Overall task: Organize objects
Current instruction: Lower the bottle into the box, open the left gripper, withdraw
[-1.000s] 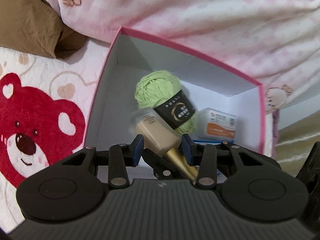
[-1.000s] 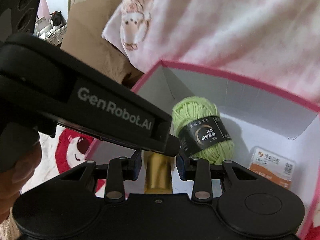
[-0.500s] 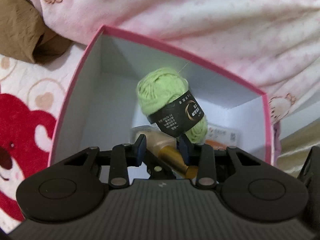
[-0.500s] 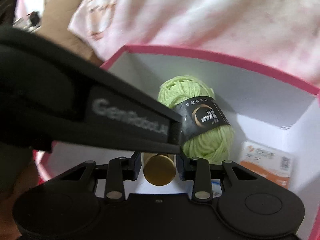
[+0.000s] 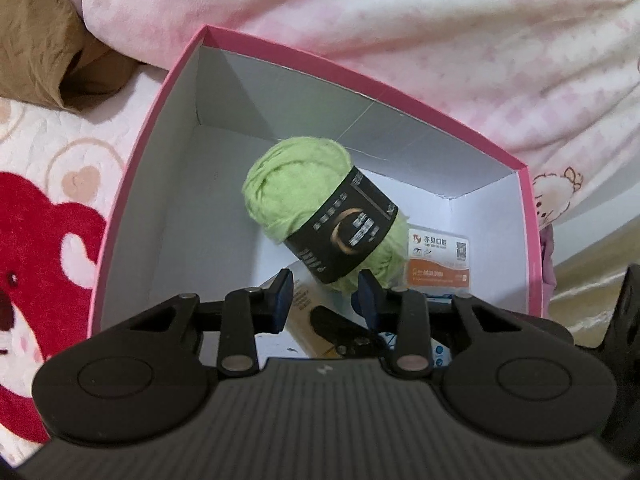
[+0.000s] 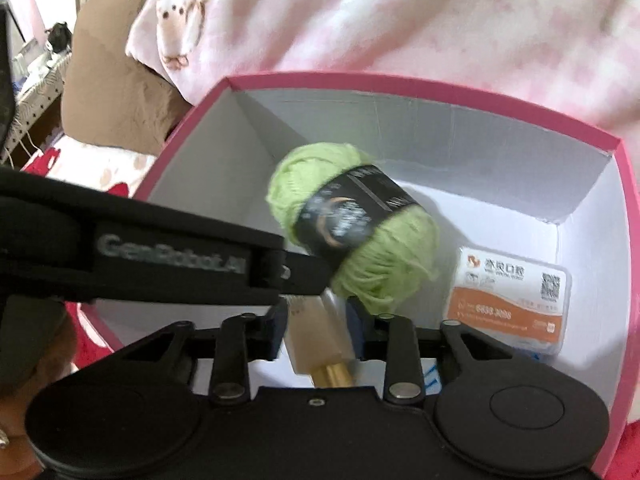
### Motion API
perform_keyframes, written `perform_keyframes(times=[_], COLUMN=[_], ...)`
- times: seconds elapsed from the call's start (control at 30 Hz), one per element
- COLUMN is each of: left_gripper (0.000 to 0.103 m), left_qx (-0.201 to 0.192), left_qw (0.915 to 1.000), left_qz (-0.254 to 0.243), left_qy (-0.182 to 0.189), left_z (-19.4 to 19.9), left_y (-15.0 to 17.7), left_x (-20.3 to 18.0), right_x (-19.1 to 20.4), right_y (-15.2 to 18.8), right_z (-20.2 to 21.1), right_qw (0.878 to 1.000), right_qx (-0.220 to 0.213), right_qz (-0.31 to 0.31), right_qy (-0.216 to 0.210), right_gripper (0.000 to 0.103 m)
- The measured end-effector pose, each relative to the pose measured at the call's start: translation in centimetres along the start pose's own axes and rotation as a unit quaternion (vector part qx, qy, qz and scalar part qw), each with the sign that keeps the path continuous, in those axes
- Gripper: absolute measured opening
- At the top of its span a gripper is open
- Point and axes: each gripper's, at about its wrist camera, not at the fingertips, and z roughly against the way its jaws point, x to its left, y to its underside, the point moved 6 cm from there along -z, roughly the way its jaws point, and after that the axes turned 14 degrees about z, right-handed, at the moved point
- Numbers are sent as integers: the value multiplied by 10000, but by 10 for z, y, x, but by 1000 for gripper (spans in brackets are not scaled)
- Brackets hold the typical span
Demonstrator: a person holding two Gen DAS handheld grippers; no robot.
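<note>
Where the left wrist view looks down: left gripper point(image 5: 326, 294) parted wide, gripping nothing, poised over pink box point(image 5: 156, 124). Green yarn ball point(image 5: 304, 196) with black band lying mid-floor of the box; beige tube point(image 5: 306, 312) below it, between the open fingers but apart from both pads. Orange-and-white card case point(image 5: 438, 260) near the box's right wall. Box resting on bear-print blanket point(image 5: 44, 232).

Right wrist view: right gripper point(image 6: 318, 326) clamped on the beige tube point(image 6: 316, 332), gold cap point(image 6: 332, 376) toward the camera, inside the box point(image 6: 624, 216) near its front edge. Yarn point(image 6: 360, 216) just beyond; card case point(image 6: 508, 304) at right. Left gripper's black body point(image 6: 132, 248) crossing from the left.
</note>
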Motion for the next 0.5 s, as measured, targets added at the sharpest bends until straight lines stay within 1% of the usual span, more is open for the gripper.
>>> perform_keyframes(times=[0.17,0.3,0.33,0.37,0.43,0.5], left_gripper=[34,35,35,37,42,42], left_qx=[-124,-214,-241,-276,-407,-448], left_qw=[9987,9946,9929,9913,9906,9906], left_qz=[-463,-961,-1101,-1222,-1250,-1228], left_qy=[-154,-319,-371,-409,-378,-402], left_z=[18,45,53,62,80,95], left_y=[5,14,16,19,22,24], left_x=[-5,-9,-10,-11,-13,-15], right_x=[-2,8,0,-6,-3,-4], right_y=[3,10,8,8,14,15], right_z=[22,60,65,78,98,111], right_qw=[9992,9973,9970,9966,9959,9959], right_qx=[-356,-675,-711,-746,-815,-736], right_qz=[-79,122,190,262,398,521], right_qy=[-145,-260,-254,-220,-64,36], right_gripper=[32,33,33,33,33,33])
